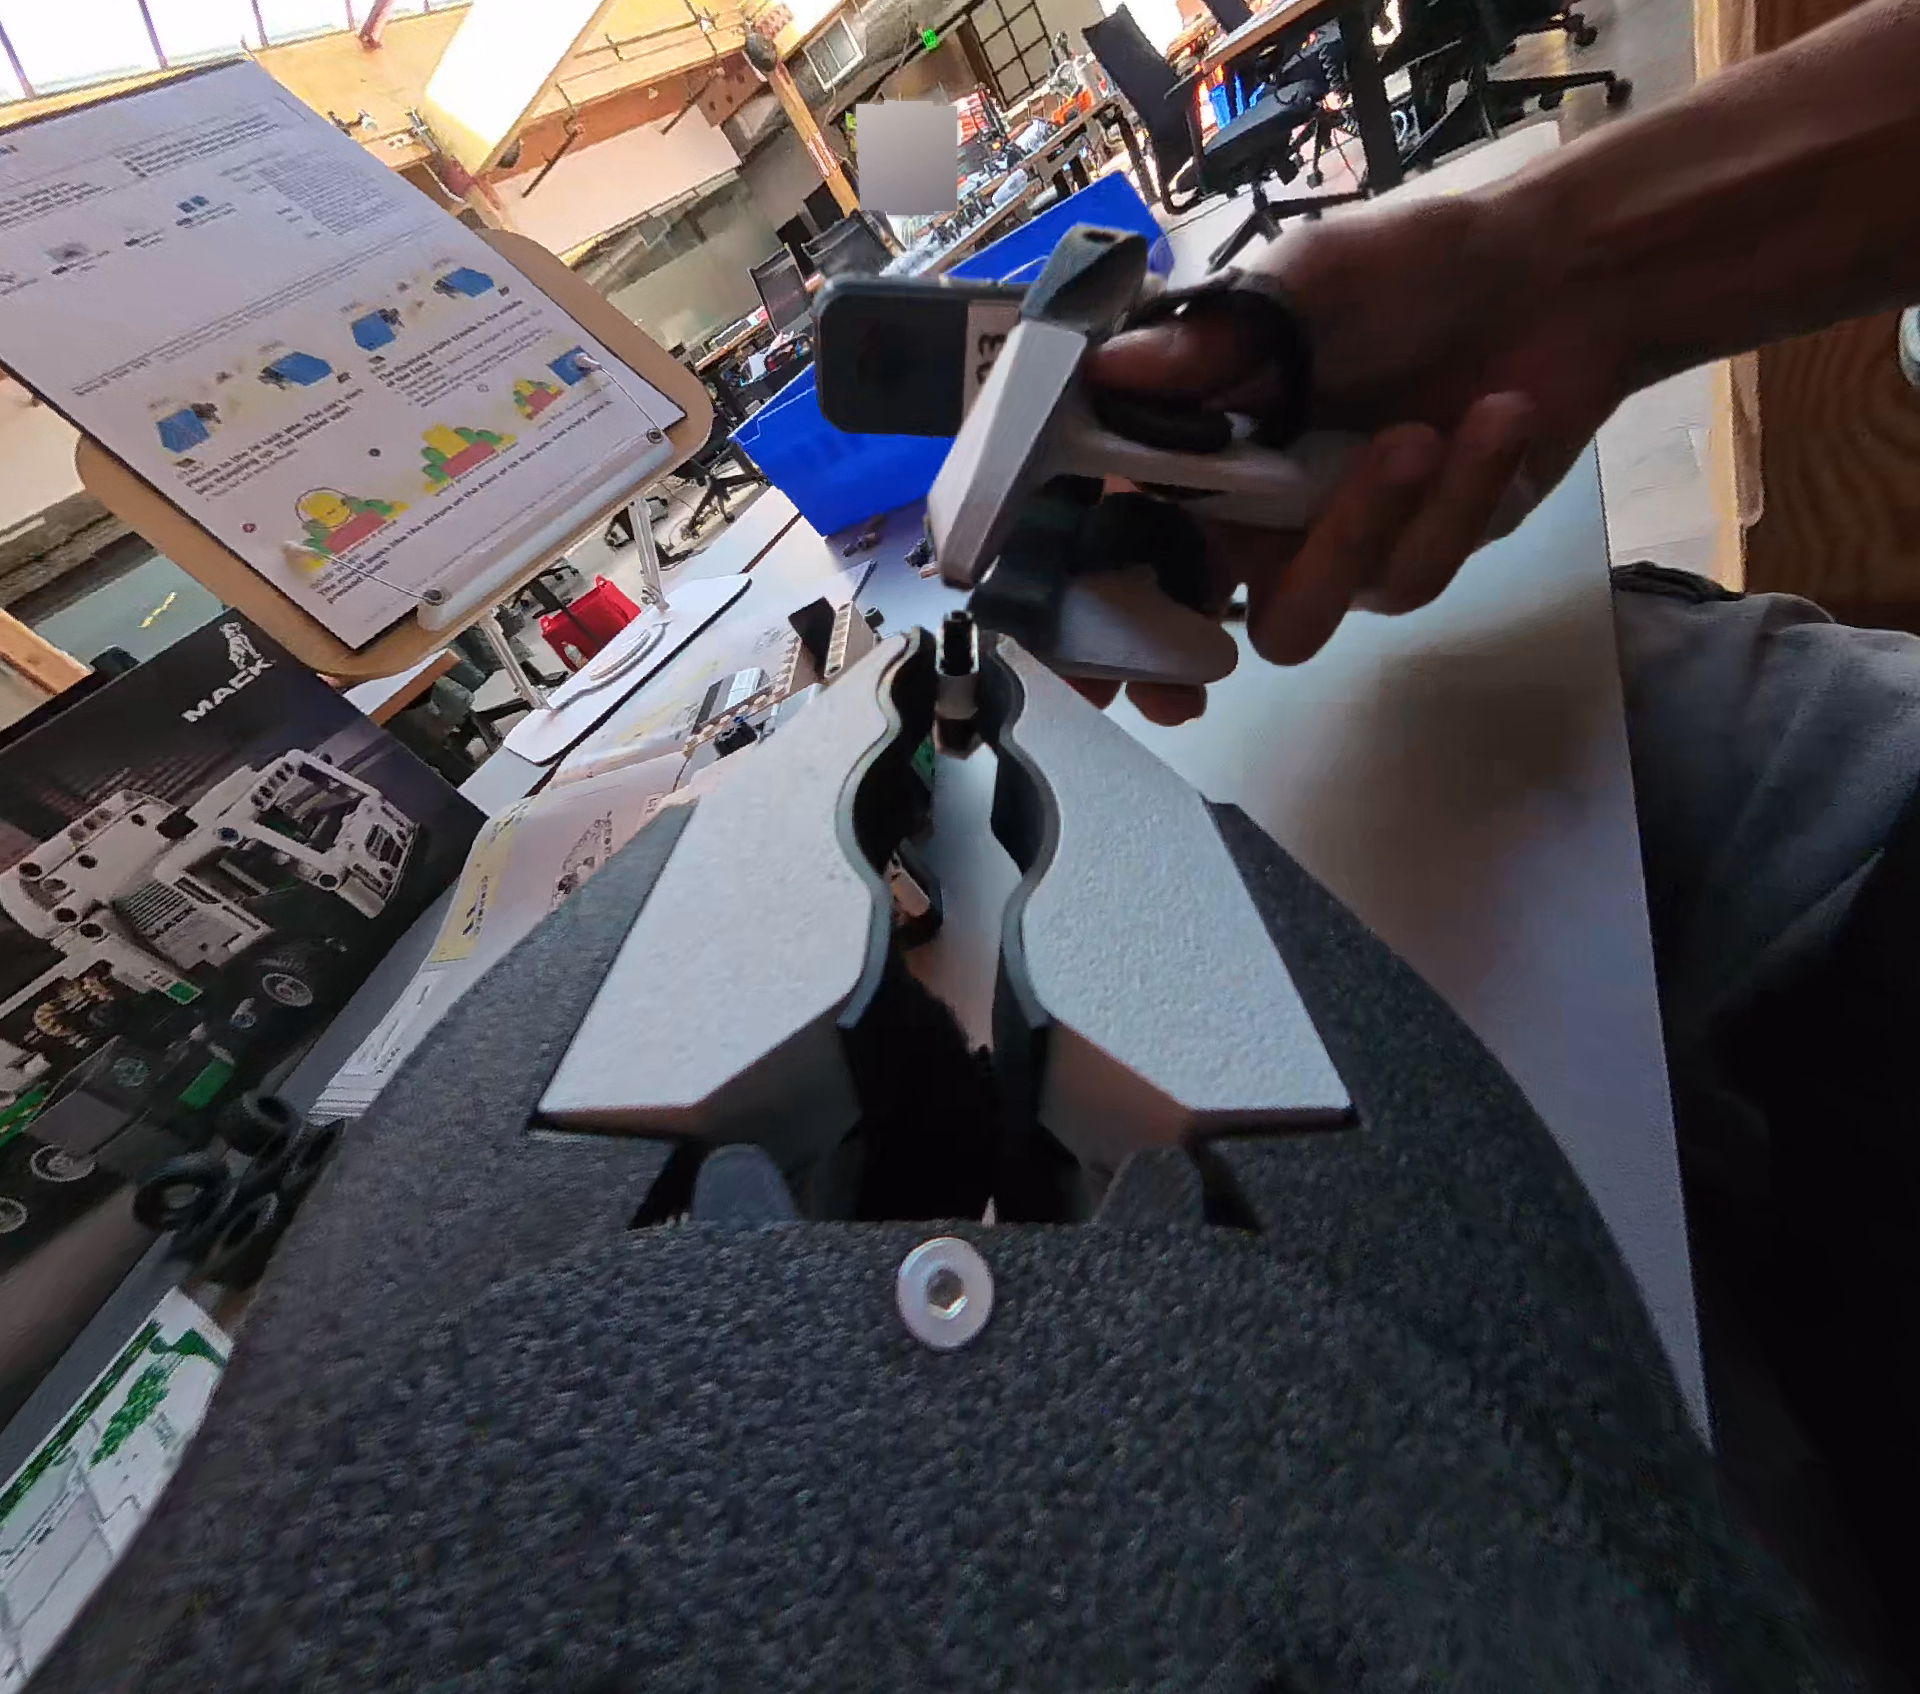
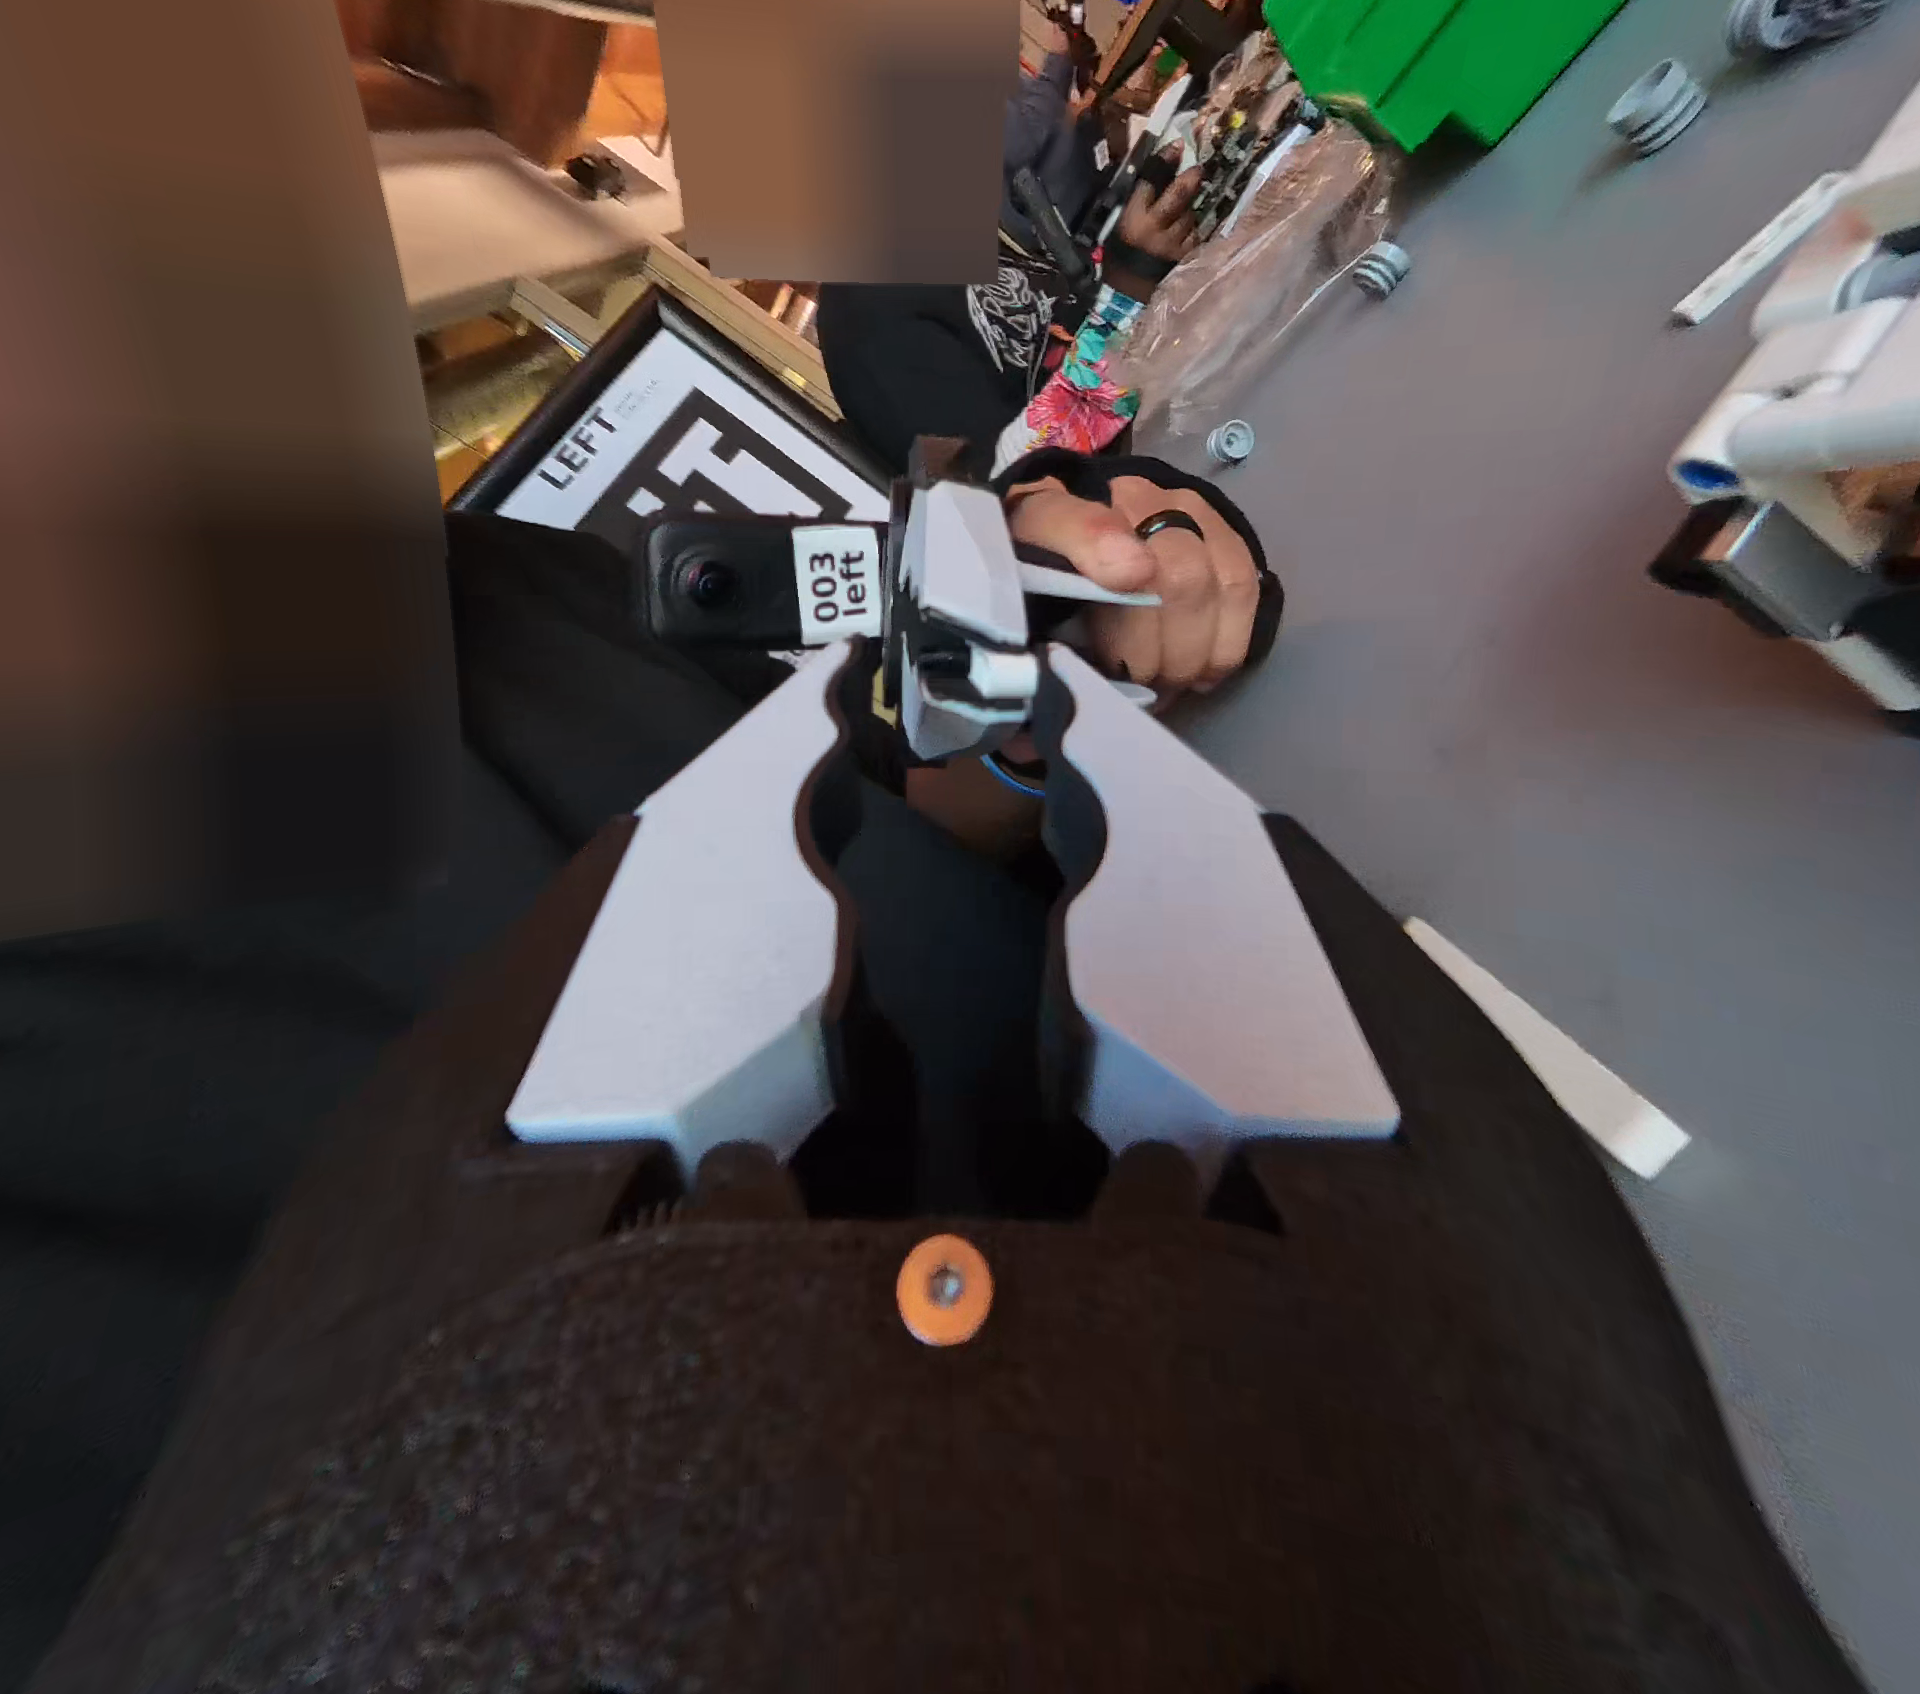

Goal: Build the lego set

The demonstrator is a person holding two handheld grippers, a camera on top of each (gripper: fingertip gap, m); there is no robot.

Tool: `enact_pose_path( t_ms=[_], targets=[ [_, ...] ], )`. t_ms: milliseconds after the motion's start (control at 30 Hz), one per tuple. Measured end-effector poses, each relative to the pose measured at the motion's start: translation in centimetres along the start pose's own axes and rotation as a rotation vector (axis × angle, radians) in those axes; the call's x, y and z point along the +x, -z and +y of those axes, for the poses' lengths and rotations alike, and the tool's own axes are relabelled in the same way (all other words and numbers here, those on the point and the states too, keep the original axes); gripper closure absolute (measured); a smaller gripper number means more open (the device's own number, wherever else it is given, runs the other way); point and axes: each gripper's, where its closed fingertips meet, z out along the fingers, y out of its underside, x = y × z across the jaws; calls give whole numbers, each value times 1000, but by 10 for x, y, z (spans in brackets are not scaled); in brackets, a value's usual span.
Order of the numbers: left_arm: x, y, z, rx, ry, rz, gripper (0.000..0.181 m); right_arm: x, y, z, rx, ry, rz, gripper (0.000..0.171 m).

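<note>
Black-and-grey lego piece point(image 1: 954, 688) clenched at left gripper point(image 1: 951, 678) tips. Right gripper point(image 2: 940, 688) just beside, jaws seemingly parted, grasping nothing; view poor.

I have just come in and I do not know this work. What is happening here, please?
A person is building a Lego set with two hand-held grippers. The left gripper is shut on a small Lego piece with a black pin on top, held above the white table. The right gripper comes close from the right and points at that pin; whether it grips anything is unclear. An instruction sheet stands on a stand at the left.
</note>
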Motion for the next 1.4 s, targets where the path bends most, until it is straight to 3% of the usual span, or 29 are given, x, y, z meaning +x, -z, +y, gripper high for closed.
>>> enact_pose_path(
  t_ms=[100,300,467,633,767,1233,1400],
  targets=[
    [1,-1,2,-11,-12,0,175,5,-1,0,19,-24,-7,151],
    [1,-1,-1,-2,15,2,175,5,0,3,24,-65,-26,155],
    [4,5,-13,74,81,45,175,-12,-1,4,39,-190,-242,155],
    [-4,8,-12,69,111,16,175,-9,1,-2,68,-138,-180,147],
    [-5,9,-14,90,136,28,175,-4,14,-8,82,-75,-107,158],
    [0,9,-16,100,123,47,175,-10,8,-1,57,-215,-248,164],
    [-4,10,-10,66,152,48,175,-4,11,-5,53,-181,-157,163]
  ],
)
